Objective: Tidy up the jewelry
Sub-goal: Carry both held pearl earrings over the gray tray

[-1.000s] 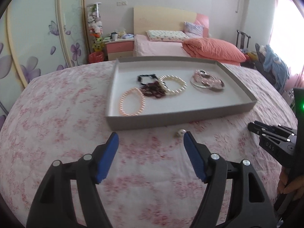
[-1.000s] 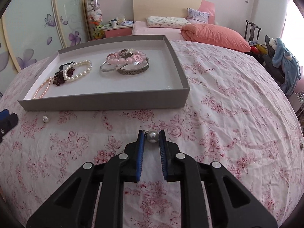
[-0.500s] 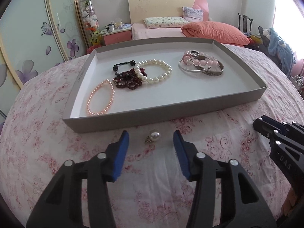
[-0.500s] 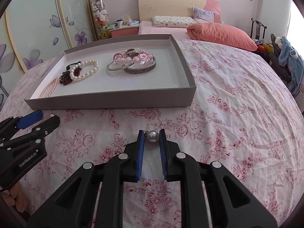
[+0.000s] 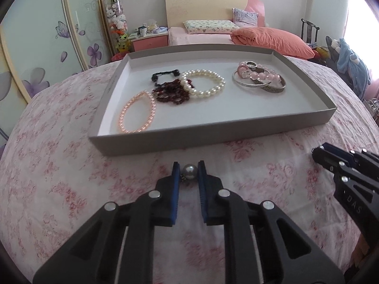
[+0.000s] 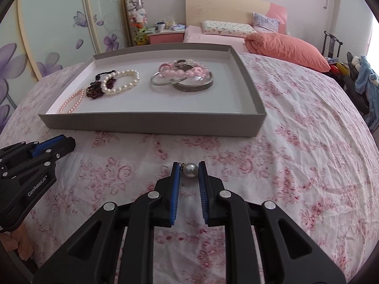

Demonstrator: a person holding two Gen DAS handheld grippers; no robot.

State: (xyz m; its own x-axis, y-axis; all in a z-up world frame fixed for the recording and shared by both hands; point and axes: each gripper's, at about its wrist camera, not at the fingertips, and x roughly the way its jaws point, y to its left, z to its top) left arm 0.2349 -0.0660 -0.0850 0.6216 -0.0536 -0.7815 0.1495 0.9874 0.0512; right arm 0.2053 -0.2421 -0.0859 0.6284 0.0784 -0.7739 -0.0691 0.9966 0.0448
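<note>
A grey tray [image 5: 213, 137] [image 6: 151, 125] lies on the floral cloth. It holds a pink bead bracelet [image 5: 136, 111], a dark red bead bracelet [image 5: 171, 94], a white pearl bracelet [image 5: 205, 82] and a pile of bangles [image 5: 259, 78] [image 6: 187, 75]. My left gripper [image 5: 189, 171] is shut on a pearl earring [image 5: 190, 171] just in front of the tray's near wall. My right gripper [image 6: 189, 170] is shut on a second pearl earring [image 6: 191, 170] a little above the cloth. The two grippers are side by side; the left gripper's tip [image 6: 56, 144] shows in the right wrist view.
The round table's pink floral cloth [image 6: 296, 142] spreads around the tray. A bed with an orange quilt [image 5: 272, 40], a pink nightstand [image 5: 149, 41] and flowered wardrobe doors [image 5: 47, 35] stand behind. A chair with clothes [image 6: 362, 80] is at the far right.
My left gripper moved forward onto the pearl earring lying by the tray and closed on it. My right gripper kept hold of its earring and stayed close to the tray.
</note>
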